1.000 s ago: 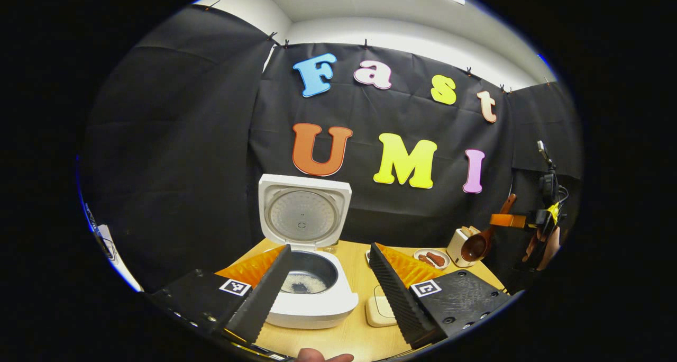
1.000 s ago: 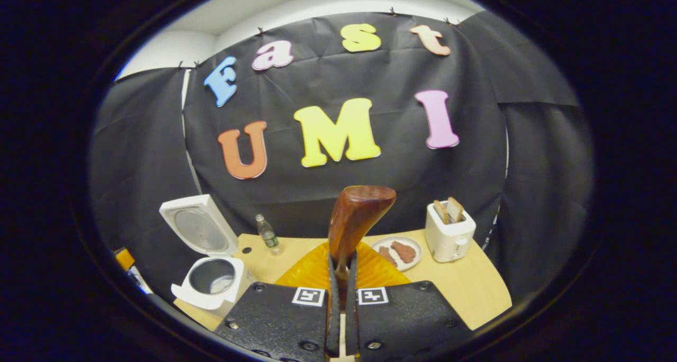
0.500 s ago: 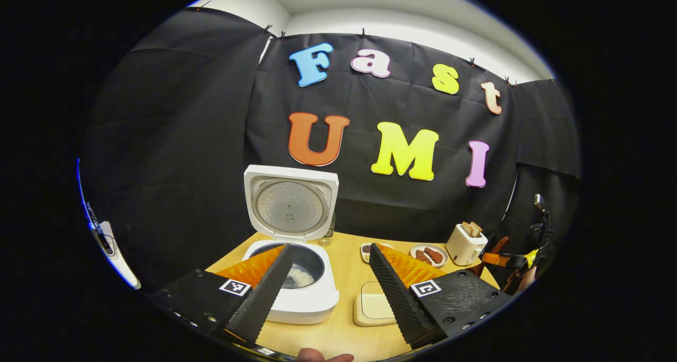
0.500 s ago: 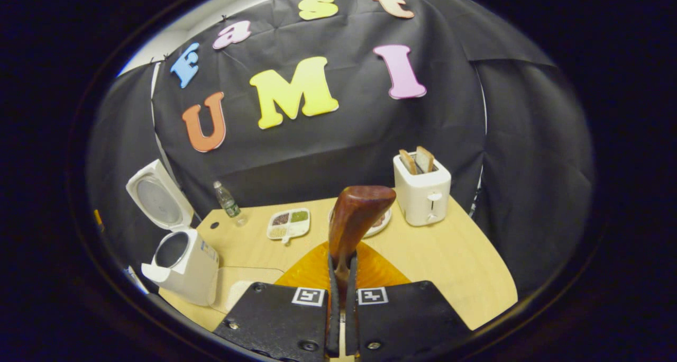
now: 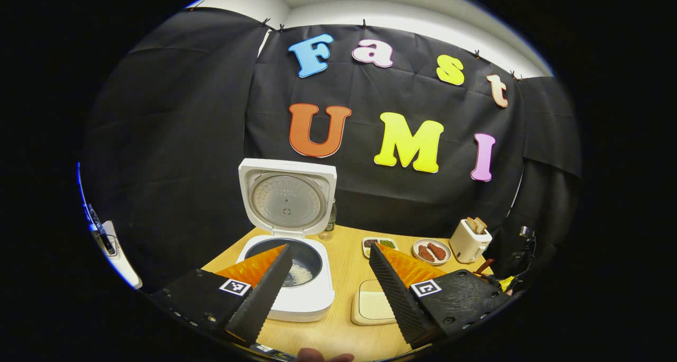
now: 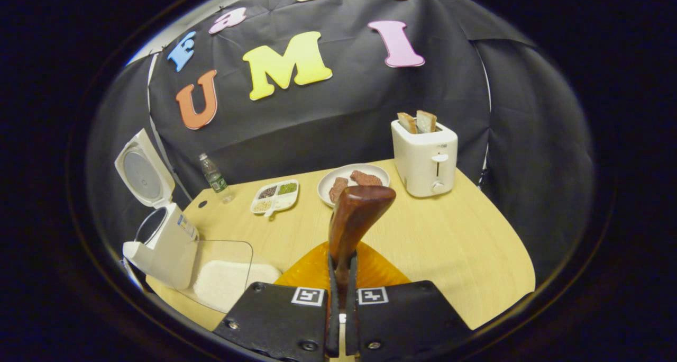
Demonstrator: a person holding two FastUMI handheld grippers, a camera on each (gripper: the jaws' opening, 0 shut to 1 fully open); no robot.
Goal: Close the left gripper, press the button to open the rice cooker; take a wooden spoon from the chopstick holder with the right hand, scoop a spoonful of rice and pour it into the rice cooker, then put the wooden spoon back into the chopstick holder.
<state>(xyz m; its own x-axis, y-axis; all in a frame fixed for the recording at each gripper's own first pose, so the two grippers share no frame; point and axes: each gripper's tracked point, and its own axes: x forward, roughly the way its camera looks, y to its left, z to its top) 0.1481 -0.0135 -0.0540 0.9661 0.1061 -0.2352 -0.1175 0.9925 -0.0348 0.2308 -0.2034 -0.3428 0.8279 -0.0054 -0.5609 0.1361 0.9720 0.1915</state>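
The white rice cooker (image 5: 288, 293) stands open, lid (image 5: 286, 202) upright, with a little rice in its dark pot (image 5: 299, 269). My left gripper (image 5: 329, 247) hangs open in front of it, nothing between its fingers. In the right gripper view the cooker (image 6: 158, 245) is at the far left. My right gripper (image 6: 341, 267) is shut on the handle of the brown wooden spoon (image 6: 355, 216), whose bowl points up and away, above the table. A clear box of rice (image 6: 227, 277) lies low left of it, beside the cooker; the same rice box (image 5: 373, 305) lies right of the cooker.
A white toaster (image 6: 424, 150) with two slices stands at the back right. A plate of meat (image 6: 351, 181), a divided tray of grains (image 6: 275, 197) and a small bottle (image 6: 212, 174) sit along the back. The table (image 6: 449, 245) curves off at the right.
My right gripper, still holding the spoon, has come down from high at the right to low over the table. My left gripper has drawn slightly back from the cooker, still open.
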